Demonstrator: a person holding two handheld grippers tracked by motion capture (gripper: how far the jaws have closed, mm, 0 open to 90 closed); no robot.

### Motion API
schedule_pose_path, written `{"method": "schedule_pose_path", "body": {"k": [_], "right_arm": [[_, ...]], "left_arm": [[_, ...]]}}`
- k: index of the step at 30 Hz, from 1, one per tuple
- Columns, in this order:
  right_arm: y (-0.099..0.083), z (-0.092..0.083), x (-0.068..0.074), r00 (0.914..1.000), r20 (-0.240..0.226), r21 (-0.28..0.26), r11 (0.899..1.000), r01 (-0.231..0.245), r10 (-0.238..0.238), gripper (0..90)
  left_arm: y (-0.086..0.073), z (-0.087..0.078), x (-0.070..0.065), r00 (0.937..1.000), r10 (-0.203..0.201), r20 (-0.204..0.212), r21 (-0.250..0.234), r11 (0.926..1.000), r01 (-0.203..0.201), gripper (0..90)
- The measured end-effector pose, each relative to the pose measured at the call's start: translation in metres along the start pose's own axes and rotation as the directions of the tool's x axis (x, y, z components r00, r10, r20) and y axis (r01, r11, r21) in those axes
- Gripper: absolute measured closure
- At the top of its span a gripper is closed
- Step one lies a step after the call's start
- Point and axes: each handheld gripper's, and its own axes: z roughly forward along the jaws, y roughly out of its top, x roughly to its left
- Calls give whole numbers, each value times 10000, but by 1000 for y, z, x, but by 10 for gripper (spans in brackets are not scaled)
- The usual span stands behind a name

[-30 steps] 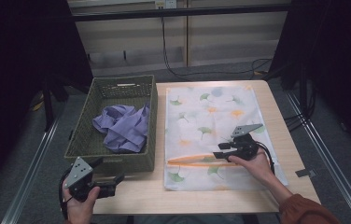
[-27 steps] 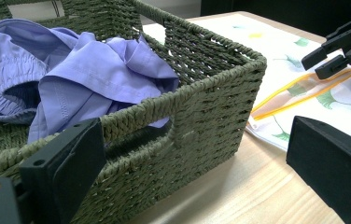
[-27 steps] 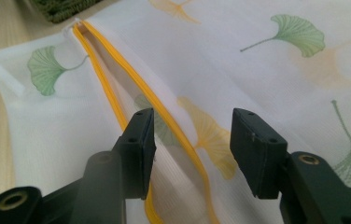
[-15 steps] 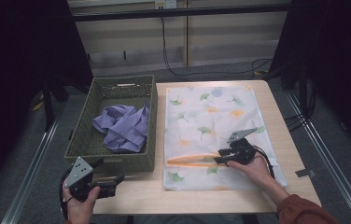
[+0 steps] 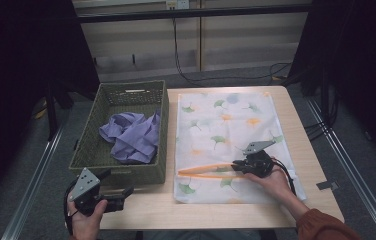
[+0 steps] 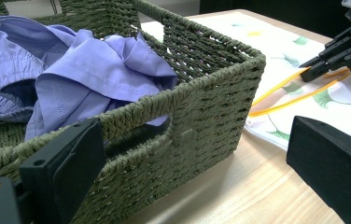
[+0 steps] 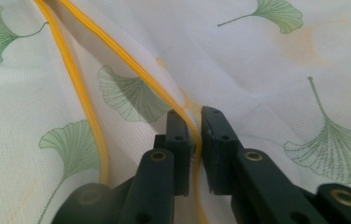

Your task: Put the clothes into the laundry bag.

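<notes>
Clearly, the work in hand concerns the mesh laundry bag (image 5: 228, 132), a white bag printed with green ginkgo leaves, which is spread flat on the right half of the desk (image 5: 306, 107), just beside the woven basket (image 5: 161, 125). Its orange zipper edge (image 5: 206, 170) is seen standing open in a long narrow mouth near the person's side. The right gripper (image 7: 193, 125) is brought down at the right end of that mouth, and its jaws have just been closing; in the right gripper view they are pinched on the upper orange edge, with the thin fabric caught between them. The left gripper (image 5: 126, 192) is held off the near left corner of the desk, its jaws spread wide with nothing between them (the basket wall is seen beyond them in the left gripper view).

The bag is judged to be very light, soft and limp, so it is expected to sag and drag rather than lift as one piece. The mesh looks slippery and may be pulled out of a shallow pinch. The stitched zipper tape is the firmer part, and a hold there is judged the soundest. The purple garment (image 5: 131, 137) is lying crumpled in the basket, well apart from both grippers, and is likewise soft and easily bunched.
</notes>
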Motion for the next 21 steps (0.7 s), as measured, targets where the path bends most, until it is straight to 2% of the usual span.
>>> {"method": "schedule_pose_path", "body": {"k": [3, 13, 21], "right_arm": [[1, 1, -2, 9999, -98, -24, 10000, 46, -46, 865], [4, 1, -4, 9998, -147, 74, 9998, -161, 162, 893], [7, -5, -4, 9992, -149, -390, 9985, -379, 374, 893]], "left_arm": [[0, 0, 0, 10000, 14, 30, -14, 10000, -14, 43], [-1, 1, 2, 10000, -17, 21, 24, 10000, 17, 43], [-1, 1, 2, 10000, 41, -69, 37, 10000, -40, 42]]}}
